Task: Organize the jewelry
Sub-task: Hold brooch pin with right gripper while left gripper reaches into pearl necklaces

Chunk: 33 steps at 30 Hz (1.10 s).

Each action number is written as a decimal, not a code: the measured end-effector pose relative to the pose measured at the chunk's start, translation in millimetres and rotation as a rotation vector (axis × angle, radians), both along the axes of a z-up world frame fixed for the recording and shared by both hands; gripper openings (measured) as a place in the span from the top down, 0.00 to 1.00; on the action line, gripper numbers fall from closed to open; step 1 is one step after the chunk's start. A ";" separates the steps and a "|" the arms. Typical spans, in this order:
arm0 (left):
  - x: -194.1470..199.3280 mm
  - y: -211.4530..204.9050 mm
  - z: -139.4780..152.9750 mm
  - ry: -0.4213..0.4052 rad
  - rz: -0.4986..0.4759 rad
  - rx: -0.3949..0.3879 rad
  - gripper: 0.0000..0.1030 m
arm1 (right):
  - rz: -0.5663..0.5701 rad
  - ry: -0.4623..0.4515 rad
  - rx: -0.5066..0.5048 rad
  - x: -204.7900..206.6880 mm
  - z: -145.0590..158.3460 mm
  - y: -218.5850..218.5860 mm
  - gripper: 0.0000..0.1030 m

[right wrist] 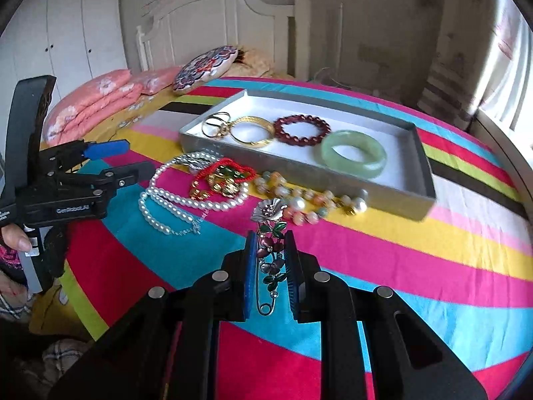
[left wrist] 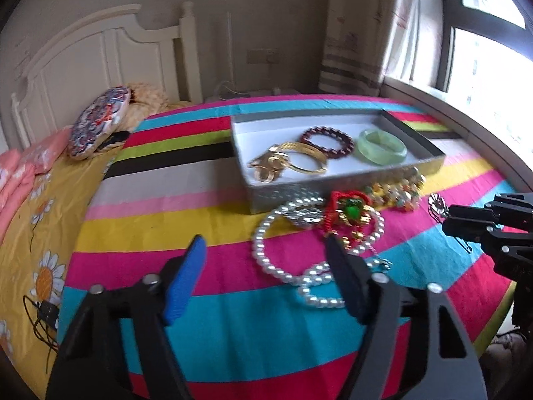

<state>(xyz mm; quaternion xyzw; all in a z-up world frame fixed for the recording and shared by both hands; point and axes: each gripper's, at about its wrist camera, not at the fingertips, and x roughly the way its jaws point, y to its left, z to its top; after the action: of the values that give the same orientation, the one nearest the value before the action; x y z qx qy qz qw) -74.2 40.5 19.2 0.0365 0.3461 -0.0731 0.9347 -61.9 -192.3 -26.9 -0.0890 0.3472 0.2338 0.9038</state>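
Our right tongs [right wrist: 270, 250] pinch a flower brooch [right wrist: 271, 233] above the striped bedspread [right wrist: 399, 250], near the grey tray [right wrist: 333, 173] of bracelets. Our left tongs [left wrist: 266, 256] stand open and empty over the pearl necklace [left wrist: 266, 260] on the bed.

Left gripper [left wrist: 266, 276] stood open over pearl necklace [left wrist: 286, 260] on striped cloth [left wrist: 166, 233]. Grey tray [left wrist: 263, 196] beyond held gold bangle [left wrist: 306, 158], dark-red bead bracelet [left wrist: 326, 138], green jade bangle [left wrist: 379, 146]. Right gripper [left wrist: 449, 218] at right edge gripped flower brooch [left wrist: 438, 205].
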 end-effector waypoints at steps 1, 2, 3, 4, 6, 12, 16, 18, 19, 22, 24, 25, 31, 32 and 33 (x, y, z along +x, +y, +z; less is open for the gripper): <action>1.6 -4.5 0.0 0.003 -0.015 0.002 0.37 | -0.003 0.003 0.004 -0.5 -0.9 -2.8 0.82; 3.0 -7.9 0.1 0.005 -0.024 0.009 0.39 | 0.000 0.008 0.010 -1.1 -2.1 -5.6 0.82; 5.0 -11.5 0.2 0.006 -0.032 0.024 0.42 | 0.002 0.008 0.013 -2.7 -2.6 -5.8 0.82; 8.1 -15.7 0.1 0.010 -0.042 0.049 0.44 | 0.004 0.004 0.016 -3.8 -2.2 -7.3 0.82; 14.6 -21.2 -0.7 0.020 -0.056 0.091 0.49 | 0.010 -0.004 0.020 -5.1 -0.5 -7.8 0.82; 29.7 -31.2 -6.4 0.067 -0.129 0.189 0.57 | 0.016 -0.005 0.039 -4.9 -0.3 -9.7 0.82; 37.7 -39.5 -12.3 0.092 -0.176 0.233 0.57 | 0.013 -0.003 0.047 -3.8 -0.2 -11.1 0.82; 40.4 -43.4 -14.0 0.098 -0.191 0.243 0.57 | 0.013 -0.003 0.049 -3.6 -0.2 -12.2 0.82; 42.1 -45.7 -14.9 0.095 -0.194 0.249 0.57 | 0.012 -0.002 0.050 -3.3 -0.2 -12.3 0.82; 48.3 -48.8 -17.6 0.109 -0.204 0.239 0.70 | 0.012 -0.001 0.048 -3.5 -0.3 -12.1 0.82; 50.2 -48.6 -19.1 0.109 -0.203 0.237 0.75 | 0.012 -0.002 0.048 -3.7 -0.4 -12.2 0.82; 49.4 -48.0 -19.3 0.106 -0.209 0.232 0.75 | 0.013 -0.001 0.049 -3.6 -0.4 -12.3 0.82; 32.8 -43.4 -12.2 0.066 -0.208 0.202 0.75 | 0.014 -0.005 0.049 -4.5 -0.1 -11.4 0.82; 29.7 -42.8 -10.3 0.061 -0.211 0.196 0.75 | 0.015 -0.006 0.048 -4.8 -0.3 -11.0 0.82; 27.0 -41.9 -8.7 0.057 -0.213 0.189 0.75 | 0.017 -0.008 0.046 -5.2 -0.4 -10.4 0.82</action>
<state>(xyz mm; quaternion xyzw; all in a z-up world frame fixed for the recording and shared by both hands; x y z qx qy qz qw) -47.2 -1.4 10.4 0.1587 0.3718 -0.1400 0.9038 -67.1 -202.7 -27.3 -0.0720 0.3376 0.2489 0.9049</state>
